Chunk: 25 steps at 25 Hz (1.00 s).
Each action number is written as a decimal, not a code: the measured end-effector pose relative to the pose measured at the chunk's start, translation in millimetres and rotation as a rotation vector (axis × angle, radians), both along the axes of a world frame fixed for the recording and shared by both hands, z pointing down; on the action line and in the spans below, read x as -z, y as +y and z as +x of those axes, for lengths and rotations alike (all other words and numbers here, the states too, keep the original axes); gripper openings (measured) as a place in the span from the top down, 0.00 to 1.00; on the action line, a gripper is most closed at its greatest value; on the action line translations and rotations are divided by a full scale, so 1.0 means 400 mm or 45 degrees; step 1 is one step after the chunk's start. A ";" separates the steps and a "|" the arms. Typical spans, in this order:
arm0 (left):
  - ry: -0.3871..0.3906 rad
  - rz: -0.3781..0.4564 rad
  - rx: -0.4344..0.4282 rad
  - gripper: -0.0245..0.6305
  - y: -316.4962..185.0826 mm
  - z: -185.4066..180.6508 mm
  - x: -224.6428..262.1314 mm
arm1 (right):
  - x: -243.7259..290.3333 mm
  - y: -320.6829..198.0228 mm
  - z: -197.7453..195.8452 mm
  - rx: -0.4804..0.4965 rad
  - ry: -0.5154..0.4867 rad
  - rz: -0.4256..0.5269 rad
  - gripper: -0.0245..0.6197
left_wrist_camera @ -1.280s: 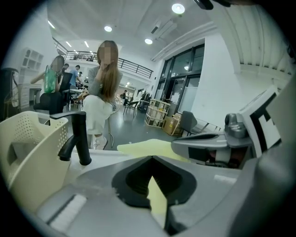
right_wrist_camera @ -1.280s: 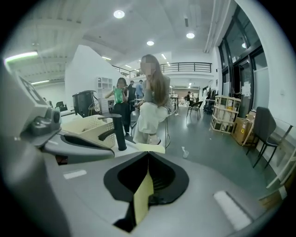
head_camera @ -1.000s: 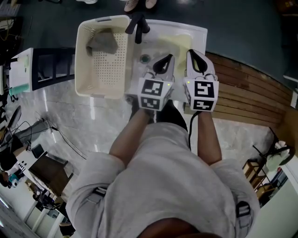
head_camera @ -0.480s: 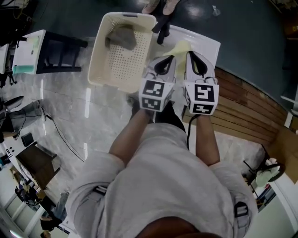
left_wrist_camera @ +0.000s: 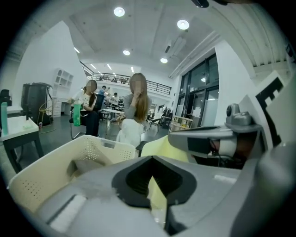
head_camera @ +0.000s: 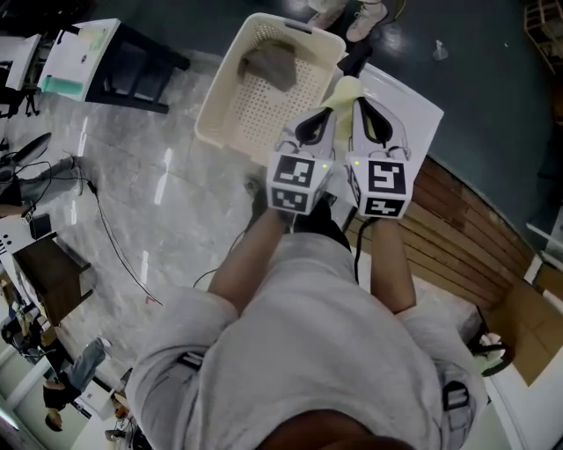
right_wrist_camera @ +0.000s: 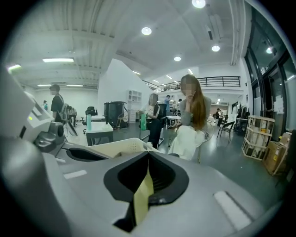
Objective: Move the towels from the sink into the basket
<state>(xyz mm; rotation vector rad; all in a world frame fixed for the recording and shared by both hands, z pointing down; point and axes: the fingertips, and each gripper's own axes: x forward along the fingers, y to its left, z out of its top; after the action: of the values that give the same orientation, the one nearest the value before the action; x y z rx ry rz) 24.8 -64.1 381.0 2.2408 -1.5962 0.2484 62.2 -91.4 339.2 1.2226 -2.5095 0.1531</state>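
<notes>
A pale yellow towel (head_camera: 346, 91) hangs between my two grippers, which stand side by side over the left part of the white sink (head_camera: 420, 112). My left gripper (head_camera: 320, 112) is shut on the yellow towel (left_wrist_camera: 157, 194). So is my right gripper (head_camera: 361, 104), with a strip of the towel (right_wrist_camera: 143, 194) pinched in its jaws. The cream perforated basket (head_camera: 230, 81) stands just left of the sink, and a grey towel (head_camera: 271, 63) lies at its far end. From the left gripper view the basket (left_wrist_camera: 44, 173) lies low at the left with the grey towel (left_wrist_camera: 87, 165) inside.
A dark faucet (head_camera: 355, 58) stands at the sink's back edge. Someone's feet (head_camera: 352, 13) are beyond the basket. A black table with papers (head_camera: 88, 48) is at the upper left, cables (head_camera: 114, 250) trail over the marble floor, and wooden decking (head_camera: 466, 237) lies to the right.
Both grippers have risen out of the sink with the yellow towel between them and shifted left toward the basket. The grey towel has stayed in the basket.
</notes>
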 end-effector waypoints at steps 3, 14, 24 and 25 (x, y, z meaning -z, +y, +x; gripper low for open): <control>0.001 0.004 0.070 0.93 0.011 -0.069 0.005 | 0.003 0.006 -0.068 0.059 0.003 0.004 0.95; 0.016 0.011 0.265 0.93 0.072 -0.276 0.011 | 0.011 0.061 -0.297 0.266 0.014 0.011 0.95; 0.022 0.016 0.359 0.93 0.095 -0.455 0.020 | 0.026 0.091 -0.505 0.393 0.009 0.028 0.95; 0.019 0.016 0.367 0.93 0.098 -0.469 0.021 | 0.029 0.093 -0.522 0.402 0.003 0.031 0.95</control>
<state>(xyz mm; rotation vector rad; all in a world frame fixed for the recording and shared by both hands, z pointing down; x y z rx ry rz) -163.0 -24.9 372.8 1.9826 -1.8894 0.1425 -146.5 -54.4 327.6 0.8177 -2.6684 0.0430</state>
